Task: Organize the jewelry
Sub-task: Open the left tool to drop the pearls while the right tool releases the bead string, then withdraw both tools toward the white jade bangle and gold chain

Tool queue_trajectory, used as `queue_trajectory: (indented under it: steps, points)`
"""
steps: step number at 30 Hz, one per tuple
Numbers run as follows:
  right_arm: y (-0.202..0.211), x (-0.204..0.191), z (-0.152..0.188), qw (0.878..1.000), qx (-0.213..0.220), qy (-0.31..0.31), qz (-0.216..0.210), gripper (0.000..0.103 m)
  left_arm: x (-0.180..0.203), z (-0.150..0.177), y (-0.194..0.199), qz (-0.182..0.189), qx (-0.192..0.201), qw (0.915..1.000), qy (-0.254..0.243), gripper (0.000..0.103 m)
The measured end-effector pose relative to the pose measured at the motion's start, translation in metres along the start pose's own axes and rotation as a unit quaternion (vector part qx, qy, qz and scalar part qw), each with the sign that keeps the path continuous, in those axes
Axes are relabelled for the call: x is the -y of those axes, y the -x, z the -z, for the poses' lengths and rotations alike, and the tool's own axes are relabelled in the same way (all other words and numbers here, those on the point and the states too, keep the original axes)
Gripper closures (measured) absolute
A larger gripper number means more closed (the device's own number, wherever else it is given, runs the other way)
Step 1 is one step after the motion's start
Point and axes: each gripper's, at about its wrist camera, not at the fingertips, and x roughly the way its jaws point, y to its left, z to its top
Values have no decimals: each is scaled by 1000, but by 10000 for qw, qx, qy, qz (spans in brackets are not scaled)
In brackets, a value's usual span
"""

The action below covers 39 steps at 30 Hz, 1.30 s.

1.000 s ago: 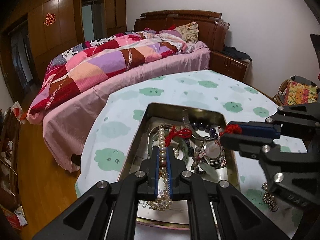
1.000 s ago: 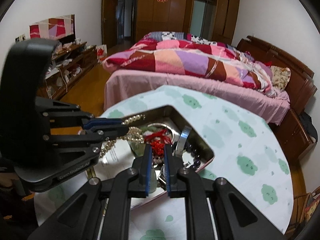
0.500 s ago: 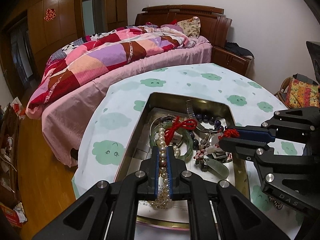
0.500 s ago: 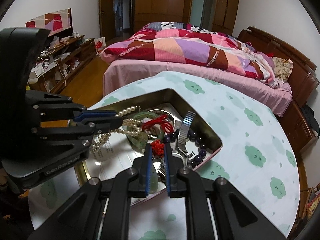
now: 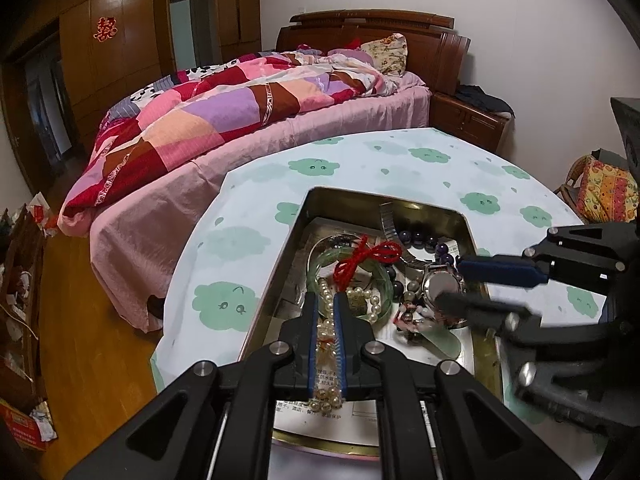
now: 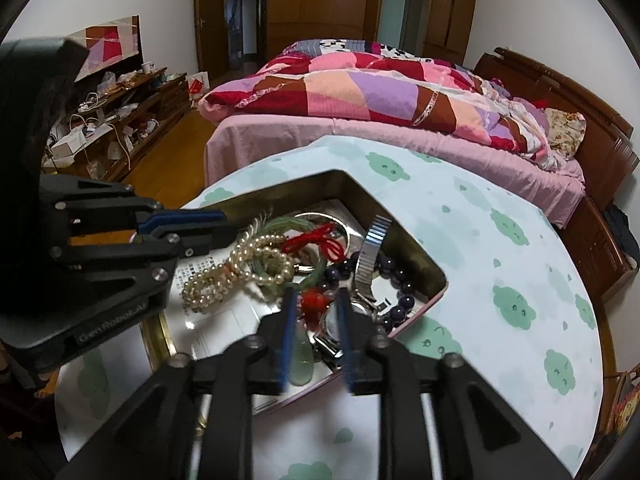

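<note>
A metal tin [image 5: 308, 216] [image 6: 424, 256] on the table holds mixed jewelry. My left gripper [image 5: 325, 300] [image 6: 216, 226] is over the tin, its jaws slightly apart around a pearl necklace [image 5: 326, 334] [image 6: 236, 268] whose strands sag into the tin. My right gripper [image 6: 316, 300] [image 5: 448, 284] is open over the tin's right side, with a red-knotted jade pendant [image 6: 314, 300] [image 5: 440, 338] lying loose between its fingers. A green bangle with red cord [image 5: 356, 260] [image 6: 308, 240], a wristwatch [image 5: 440, 284] and dark purple beads [image 5: 420, 236] [image 6: 400, 300] lie in the tin.
The tin sits on a round table with a white cloth with green cloud prints [image 5: 400, 156] [image 6: 500, 240]. A bed with a patchwork quilt [image 5: 240, 104] [image 6: 380, 92] stands behind. A cluttered shelf [image 6: 100, 120] is at the left.
My right gripper has opened and let go of the red-knotted pendant, which now lies in the tin. My left gripper has lowered the pearl necklace into the tin and eased its jaws.
</note>
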Motion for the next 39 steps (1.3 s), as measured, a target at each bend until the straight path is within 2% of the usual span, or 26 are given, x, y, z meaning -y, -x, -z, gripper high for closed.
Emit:
queue_trajectory:
  steps: [1,2,3,4,14,28,34,39]
  points:
    - [0,0,1,10000,14,-16,-10,60,0,0,0,-30,9,10000,-1,80]
    - [1,0,1,10000,33,-26,11,58,-1,0,1,-57,40,10000,12,63]
    - [2,0,1,10000,36,-21,24,58,-1,0,3,-80,88,9999,31,50]
    - [2,0,1,10000,41,-24,19,58,-2,0,5,-99,159,9998,57,49]
    - [2,0,3,10000,31,-62,30,58,-2,-1,5,-166,144,9997,61,48]
    - [4,2,4,9999,60,-101,25,51,-2,4,8,-278,55,9996,96,47]
    - [19,10,17,9996,110,-249,63,48,4,7,23,-283,158,9994,103,45]
    - [45,30,42,9983,129,-518,224,42,19,14,37,-276,227,9993,54,43]
